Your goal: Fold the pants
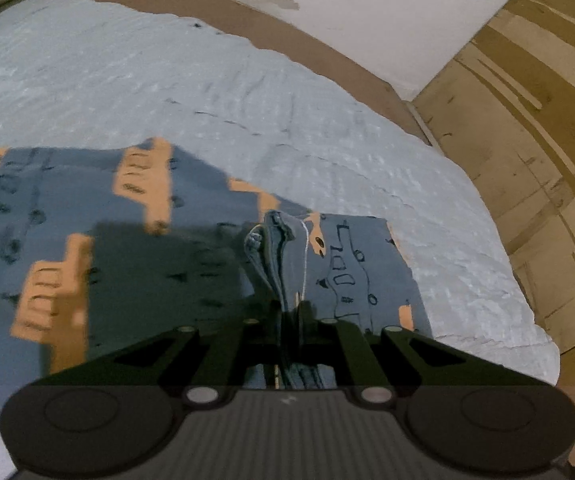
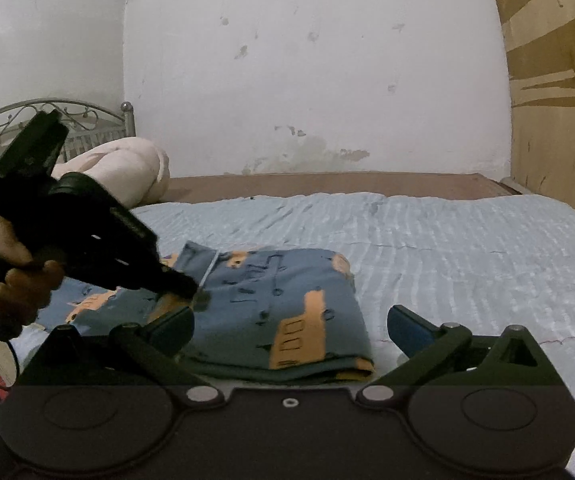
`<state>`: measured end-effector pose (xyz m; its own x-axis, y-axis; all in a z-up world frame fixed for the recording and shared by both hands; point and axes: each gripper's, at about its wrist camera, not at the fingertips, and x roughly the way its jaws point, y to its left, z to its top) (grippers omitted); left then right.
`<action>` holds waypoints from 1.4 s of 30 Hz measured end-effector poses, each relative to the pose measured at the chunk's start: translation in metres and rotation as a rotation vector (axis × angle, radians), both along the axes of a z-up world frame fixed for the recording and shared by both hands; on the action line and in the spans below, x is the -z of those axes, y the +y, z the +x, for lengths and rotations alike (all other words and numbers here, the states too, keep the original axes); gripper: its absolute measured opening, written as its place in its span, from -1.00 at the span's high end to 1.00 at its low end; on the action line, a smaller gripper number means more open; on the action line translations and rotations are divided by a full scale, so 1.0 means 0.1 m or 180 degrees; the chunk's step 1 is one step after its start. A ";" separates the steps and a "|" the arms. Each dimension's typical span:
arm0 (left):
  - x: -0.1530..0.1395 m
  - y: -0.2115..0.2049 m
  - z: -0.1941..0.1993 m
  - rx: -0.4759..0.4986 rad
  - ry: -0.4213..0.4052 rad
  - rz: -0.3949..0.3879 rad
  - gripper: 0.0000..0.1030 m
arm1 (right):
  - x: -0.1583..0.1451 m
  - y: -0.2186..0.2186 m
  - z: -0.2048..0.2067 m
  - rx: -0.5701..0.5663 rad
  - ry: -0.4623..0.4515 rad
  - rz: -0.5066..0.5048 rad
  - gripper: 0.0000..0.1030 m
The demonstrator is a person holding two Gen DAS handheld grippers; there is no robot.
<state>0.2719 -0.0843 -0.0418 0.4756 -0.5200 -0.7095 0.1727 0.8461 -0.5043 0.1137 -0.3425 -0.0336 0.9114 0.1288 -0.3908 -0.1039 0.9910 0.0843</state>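
on the bedspread (image 2: 447,240), left gripper (image 1: 293,320) pinches the pants (image 2: 287,300) at seven o'clock; right gripper (image 2: 291,328) gapes wide, empty.

We see a bed with a pale blue ribbed cover (image 2: 447,240); on it lie folded blue orange-printed pants (image 2: 287,300) and a rolled cream blanket (image 2: 135,176).

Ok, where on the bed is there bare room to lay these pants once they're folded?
Free: the light blue bedspread right of the pants, and behind them toward the wall. Crowded: the left, with the left hand-held gripper and pink bedding.
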 end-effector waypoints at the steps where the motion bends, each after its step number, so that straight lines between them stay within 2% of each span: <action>1: 0.02 0.06 0.00 -0.0011 0.0010 0.0017 0.88 | 0.01 0.02 0.00 -0.0012 0.0008 0.0001 -0.98; 7: 0.15 0.26 0.02 0.0001 0.0075 0.0043 0.88 | 0.03 0.17 0.03 -0.0092 0.0064 -0.0025 -0.99; 11: 0.12 0.29 -0.01 0.0034 0.0038 0.0067 0.88 | 0.09 0.28 0.16 -0.0107 0.0157 -0.0223 -0.99; 15: 0.07 0.27 0.01 0.0085 -0.0057 0.0216 0.88 | 0.14 0.30 0.29 -0.0040 0.0217 -0.0362 -0.99; 22: 0.03 0.21 0.09 0.0208 -0.0211 0.0486 0.88 | 0.26 0.26 0.37 0.0021 0.0343 -0.0287 -0.99; 25: 0.08 0.21 0.08 0.0265 -0.0242 0.0512 0.85 | 0.31 0.27 0.36 0.0016 0.0389 -0.0290 -0.99; 27: 0.08 0.23 0.05 0.0219 -0.0276 0.0495 0.76 | 0.32 0.24 0.36 0.0020 0.0380 -0.0293 -0.99; 28: 0.08 0.24 0.03 0.0172 -0.0300 0.0509 0.63 | 0.32 0.23 0.36 0.0027 0.0352 -0.0305 -0.99; 29: 0.08 0.24 0.00 0.0098 -0.0334 0.0548 0.34 | 0.30 0.22 0.37 0.0036 0.0311 -0.0330 -0.99; 30: 0.07 0.24 -0.02 0.0024 -0.0360 0.0599 0.13 | 0.28 0.21 0.39 0.0045 0.0260 -0.0366 -0.99; 31: 0.06 0.24 -0.04 -0.0041 -0.0385 0.0633 -0.21 | 0.27 0.21 0.42 0.0048 0.0228 -0.0394 -0.99; 32: 0.05 0.24 -0.07 -0.0126 -0.0428 0.0665 -0.31 | 0.24 0.19 0.48 0.0051 0.0190 -0.0432 -0.99; 35: 0.07 0.19 -0.12 -0.0249 -0.0506 0.0804 -0.32 | 0.20 0.16 0.69 0.0129 0.0137 -0.0548 -0.99; 38: 0.14 0.13 -0.18 -0.0278 -0.0569 0.1035 -0.33 | 0.25 0.14 0.98 0.0345 0.0371 -0.0759 -0.99; 40: 0.19 0.14 -0.20 -0.0278 -0.0612 0.1077 -0.35 | 0.33 0.12 1.07 0.0401 0.0539 -0.0906 -0.99; 42: 0.23 0.16 -0.21 -0.0268 -0.0621 0.1061 -0.35 | 0.43 0.08 1.05 0.0489 0.0586 -0.1110 -0.99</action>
